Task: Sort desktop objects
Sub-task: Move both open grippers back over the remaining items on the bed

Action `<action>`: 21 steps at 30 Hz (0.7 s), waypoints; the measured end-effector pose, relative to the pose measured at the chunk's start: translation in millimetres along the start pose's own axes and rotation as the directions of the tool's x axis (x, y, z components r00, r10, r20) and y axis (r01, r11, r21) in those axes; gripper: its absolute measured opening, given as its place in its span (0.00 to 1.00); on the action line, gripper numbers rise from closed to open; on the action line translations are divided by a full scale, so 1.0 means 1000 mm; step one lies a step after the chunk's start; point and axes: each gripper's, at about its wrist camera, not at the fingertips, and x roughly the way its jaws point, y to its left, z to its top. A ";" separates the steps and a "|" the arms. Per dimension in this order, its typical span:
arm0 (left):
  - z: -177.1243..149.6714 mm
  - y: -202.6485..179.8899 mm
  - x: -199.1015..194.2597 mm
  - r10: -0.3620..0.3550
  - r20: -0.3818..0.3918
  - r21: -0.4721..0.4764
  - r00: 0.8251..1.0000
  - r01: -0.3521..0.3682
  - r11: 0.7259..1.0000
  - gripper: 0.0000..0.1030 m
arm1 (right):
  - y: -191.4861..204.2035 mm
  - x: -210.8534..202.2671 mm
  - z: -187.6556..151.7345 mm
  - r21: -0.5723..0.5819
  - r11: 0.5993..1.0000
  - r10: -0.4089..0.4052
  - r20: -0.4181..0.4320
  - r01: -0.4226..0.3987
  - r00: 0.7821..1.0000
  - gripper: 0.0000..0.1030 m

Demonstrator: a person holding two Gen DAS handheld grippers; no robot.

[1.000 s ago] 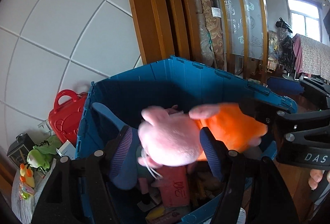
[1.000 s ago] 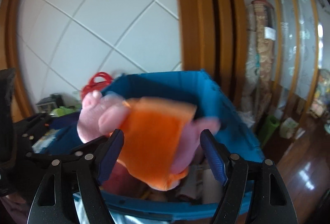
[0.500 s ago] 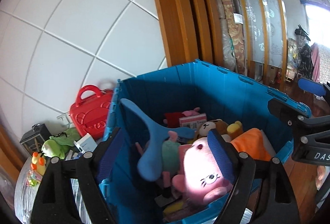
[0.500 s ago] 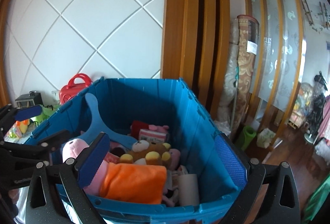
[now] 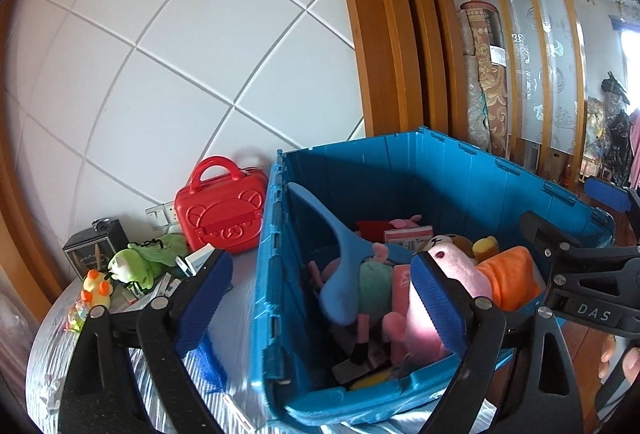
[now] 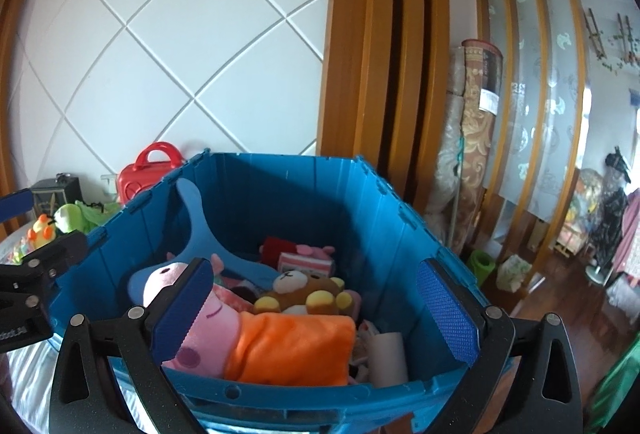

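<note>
From the left wrist view, the left hand-held gripper (image 5: 322, 290) has just been spreading its jaws and now stands wide apart with nothing pressed between the blue pads. Past them sits the blue plastic crate (image 5: 440, 170) on the desk (image 5: 236, 318), which wears a silvery striped cover. Inside the crate, near its front wall, lies the pink pig plush toy (image 5: 460, 270) in its orange dress, beside a blue hanger-shaped piece (image 5: 340, 254) that leans against the left wall. Left of the crate stand a red toy suitcase (image 5: 222, 214), a green frog plush (image 5: 140, 266) and a small yellow duck figure (image 5: 96, 288). The right hand-held gripper (image 5: 592, 274) shows at the right edge.

From the right wrist view, the right hand-held gripper (image 6: 316, 310) is also fully spread, its jaws empty. The pig plush toy (image 6: 256, 338) rests on its side at the crate's (image 6: 280, 402) near wall, free of both pads, with a brown bear plush (image 6: 308, 290) just behind it and a white paper roll (image 6: 386, 354) to its right. The red toy suitcase (image 6: 140, 174) peeks over the crate's far left corner.
</note>
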 end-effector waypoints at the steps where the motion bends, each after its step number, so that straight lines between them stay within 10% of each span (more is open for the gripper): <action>1: -0.001 0.004 -0.001 0.007 0.005 -0.004 1.000 -0.007 1.000 0.89 | 0.002 0.000 0.000 0.000 1.000 0.005 0.000 -0.005 1.000 1.00; 21: -0.043 0.164 0.003 0.097 0.020 -0.223 0.995 -0.090 0.971 0.89 | 0.128 -0.012 0.024 -0.081 0.995 0.056 0.080 -0.050 0.995 1.00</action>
